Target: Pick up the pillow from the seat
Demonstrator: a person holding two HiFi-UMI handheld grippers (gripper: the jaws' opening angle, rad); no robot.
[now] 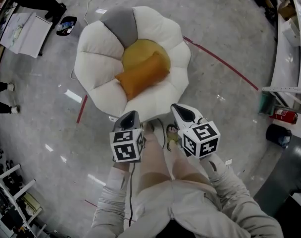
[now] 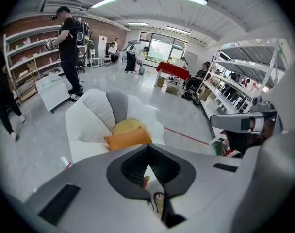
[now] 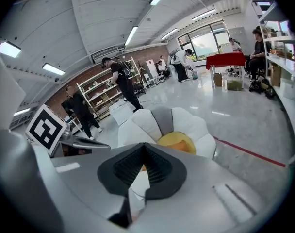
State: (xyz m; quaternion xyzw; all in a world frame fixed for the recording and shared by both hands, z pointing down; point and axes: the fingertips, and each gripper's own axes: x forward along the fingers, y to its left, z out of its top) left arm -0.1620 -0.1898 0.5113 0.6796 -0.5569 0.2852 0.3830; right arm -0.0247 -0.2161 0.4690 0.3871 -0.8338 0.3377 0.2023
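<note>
At seat (image 1: 93, 48) centre, orange pillow (image 1: 142, 75) lying on yellow cushion (image 1: 140, 51), untouched. Left gripper (image 1: 131, 115) and right gripper (image 1: 178, 108) hovering near front edge, jaws closed, gripping nothing; right pair probably fully shut, view tight. Needing wide opening before reaching, then pinching opposite pillow ends.

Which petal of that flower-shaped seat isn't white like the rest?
The grey petal, on the seat at its far side from the person, beyond the yellow centre and orange pillow. Every other petal is white.
</note>
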